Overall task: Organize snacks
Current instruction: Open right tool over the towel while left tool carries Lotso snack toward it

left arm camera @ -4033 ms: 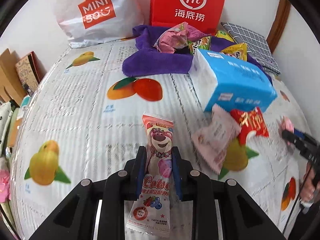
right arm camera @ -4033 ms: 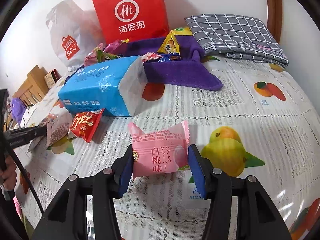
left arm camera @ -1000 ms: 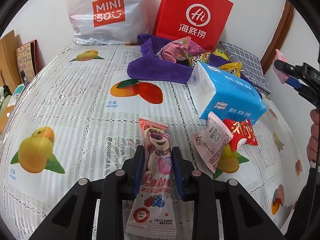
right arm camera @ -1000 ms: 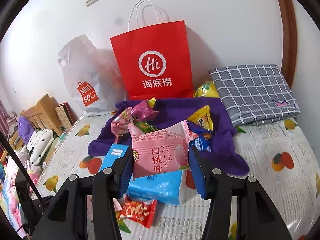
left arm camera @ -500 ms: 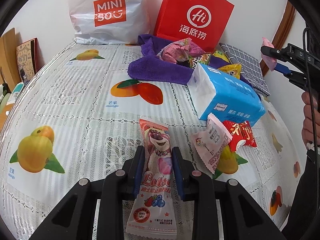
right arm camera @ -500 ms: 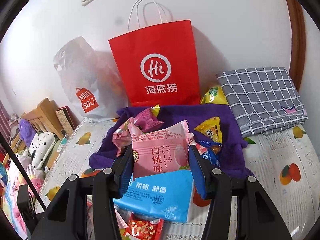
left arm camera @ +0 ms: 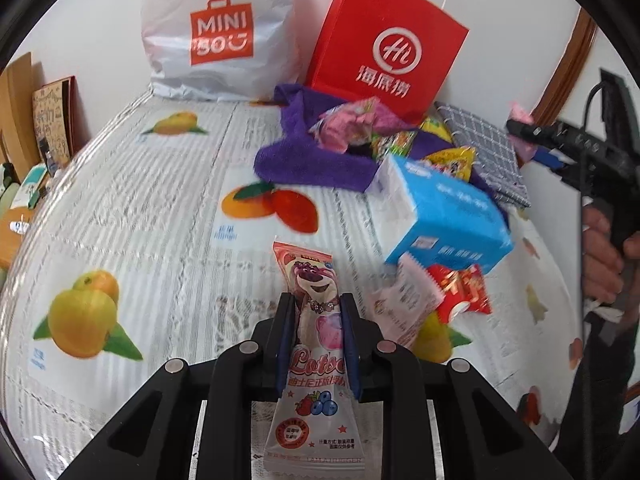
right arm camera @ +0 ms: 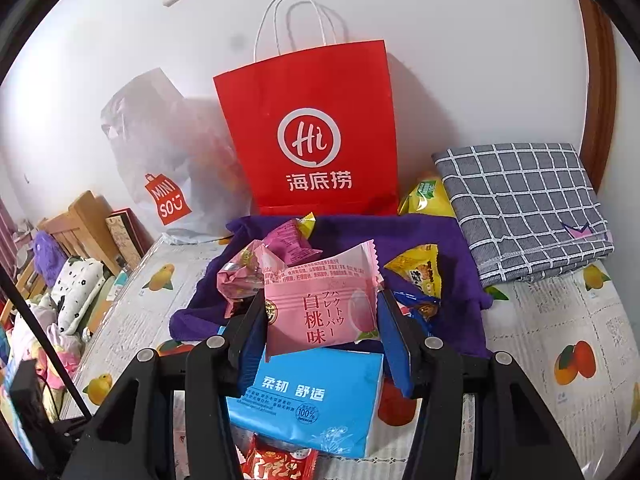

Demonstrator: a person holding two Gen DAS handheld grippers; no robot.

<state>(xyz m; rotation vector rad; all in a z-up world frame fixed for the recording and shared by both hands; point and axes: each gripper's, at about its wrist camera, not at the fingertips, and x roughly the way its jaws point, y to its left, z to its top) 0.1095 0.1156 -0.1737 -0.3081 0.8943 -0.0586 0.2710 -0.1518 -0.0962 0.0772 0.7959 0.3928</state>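
Two snacks are clamped: left gripper [left arm camera: 316,320] pinches the bear wafer pack [left arm camera: 316,360] low over the fruit-print tablecloth [left arm camera: 140,220]; right gripper [right arm camera: 320,316] holds the pink peach pack [right arm camera: 320,304] above the blue tissue pack [right arm camera: 312,396], before the purple towel [right arm camera: 400,236] heaped with snacks.

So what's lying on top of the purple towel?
On the purple towel lie several snack packets: pink ones and a yellow one. The held pink packet hides part of the pile.

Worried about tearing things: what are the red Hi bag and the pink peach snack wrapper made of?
Red Hi bag: likely matte paper, with stiff flat faces, sharp creases and white twisted-cord handles. Pink peach snack wrapper: seemingly thin plastic film, slightly glossy, with crimped serrated ends.
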